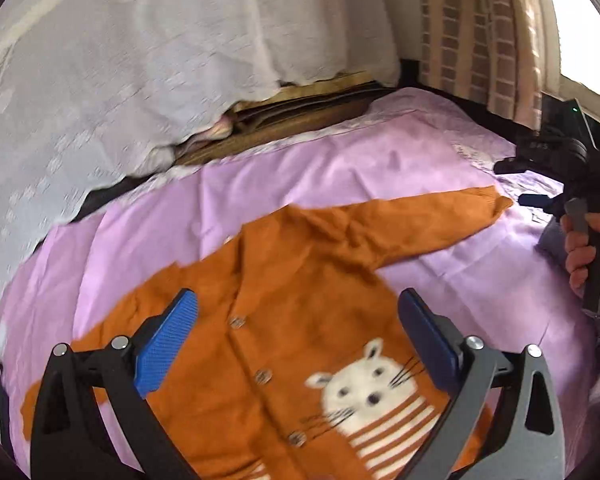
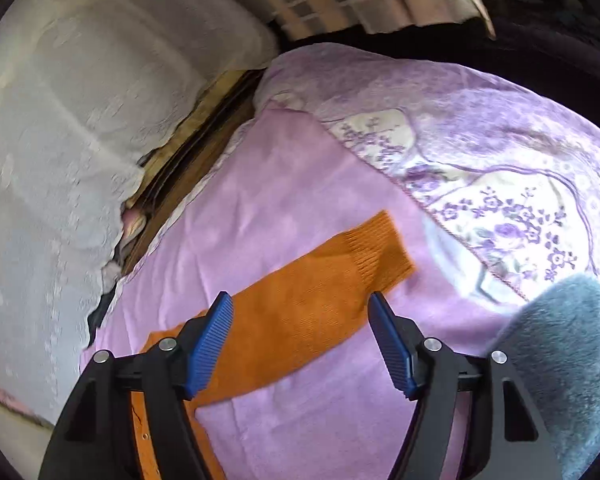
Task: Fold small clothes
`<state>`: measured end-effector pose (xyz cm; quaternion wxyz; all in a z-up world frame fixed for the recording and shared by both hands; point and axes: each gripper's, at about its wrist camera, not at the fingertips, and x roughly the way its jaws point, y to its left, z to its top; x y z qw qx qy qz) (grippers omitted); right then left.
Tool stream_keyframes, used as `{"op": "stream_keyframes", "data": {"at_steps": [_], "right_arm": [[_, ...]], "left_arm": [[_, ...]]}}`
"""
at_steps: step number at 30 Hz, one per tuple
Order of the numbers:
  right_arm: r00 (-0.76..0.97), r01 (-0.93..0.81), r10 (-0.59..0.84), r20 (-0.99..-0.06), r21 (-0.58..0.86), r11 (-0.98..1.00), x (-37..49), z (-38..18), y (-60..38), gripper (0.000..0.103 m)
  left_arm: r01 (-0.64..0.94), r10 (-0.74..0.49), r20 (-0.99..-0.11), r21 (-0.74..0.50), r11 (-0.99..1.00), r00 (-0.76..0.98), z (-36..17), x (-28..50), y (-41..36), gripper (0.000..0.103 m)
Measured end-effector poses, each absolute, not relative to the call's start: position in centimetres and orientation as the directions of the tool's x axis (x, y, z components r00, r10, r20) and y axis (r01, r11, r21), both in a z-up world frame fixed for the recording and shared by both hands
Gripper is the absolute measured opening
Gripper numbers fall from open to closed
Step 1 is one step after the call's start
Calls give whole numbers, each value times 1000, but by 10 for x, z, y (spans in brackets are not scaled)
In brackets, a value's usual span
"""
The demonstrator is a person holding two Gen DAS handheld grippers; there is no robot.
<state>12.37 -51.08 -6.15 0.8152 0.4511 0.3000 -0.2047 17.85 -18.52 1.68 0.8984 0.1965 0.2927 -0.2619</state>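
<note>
Your left claw [image 1: 298, 336] and right claw [image 2: 300, 340] both gape empty above the orange cardigan [image 1: 284, 320], spread flat on the lilac sheet [image 1: 180, 216]. Pinch the outstretched sleeve [image 2: 320, 292] near its cuff; fold it across squarely.

— What carries everything here?

— A bed [image 2: 520, 92], covered by a purple floral bedspread [image 2: 500, 216].

— And directly on it?

— A plain lilac sheet [image 1: 284, 176] is spread flat over the bedspread. An orange knitted cardigan [image 1: 284, 320] lies open-faced on the sheet, one sleeve [image 2: 320, 292] stretched out sideways. A grey-blue fluffy cloth [image 2: 564, 352] rests near the sheet's edge.
</note>
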Motion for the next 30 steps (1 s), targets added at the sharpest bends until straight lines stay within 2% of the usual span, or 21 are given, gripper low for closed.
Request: {"op": "stream_keyframes", "data": {"at_steps": [5,7,9,10,11,12,13,14,17,21,22,28,30], "right_arm": [[695,622,7,-719,606,496,134,-95,-534,70],[708,611,8,-706,618,495,136,-110,-535,70],[722,597,-46,-690,588,545,143,-111,-527,70],[725,593,-70,-685,570,569,147,-111,-521,67],[724,589,-84,-684,551,591,153,-111,-517,49],[723,587,-92,-685,539,604,157,-113,-514,37],[723,587,-98,-684,532,610,160,-115,-513,14],[729,578,-92,-678,538,614,160,-116,-513,6],[771,523,-100,-629,536,663,157,-98,-500,6],[830,400,-93,-550,470,787,162,-44,-457,6],[839,368,-80,-539,452,812,167,-32,-443,6],[853,175,69,-517,409,896,208,16,-356,6],[851,127,104,-515,393,911,221,30,-328,5]], "left_arm": [[594,-285,-585,444,671,760,-35,176,-299,98],[580,-244,-595,476,660,766,-59,186,-321,98],[577,-189,-639,477,663,746,-80,204,-331,97],[587,-178,-670,455,669,721,-87,213,-331,96],[603,-197,-694,407,686,692,-85,222,-329,92],[607,-216,-701,372,703,680,-82,227,-324,74],[613,-223,-714,349,709,664,-82,231,-322,63],[629,-234,-736,317,710,635,-84,236,-322,45],[636,-257,-734,293,714,628,-83,236,-319,28],[653,-365,-738,133,746,567,-67,238,-299,30],[650,-390,-737,88,755,553,-63,241,-293,33],[624,-508,-690,-103,774,515,-35,250,-241,35],[605,-537,-661,-154,781,524,-21,253,-215,44]]}}
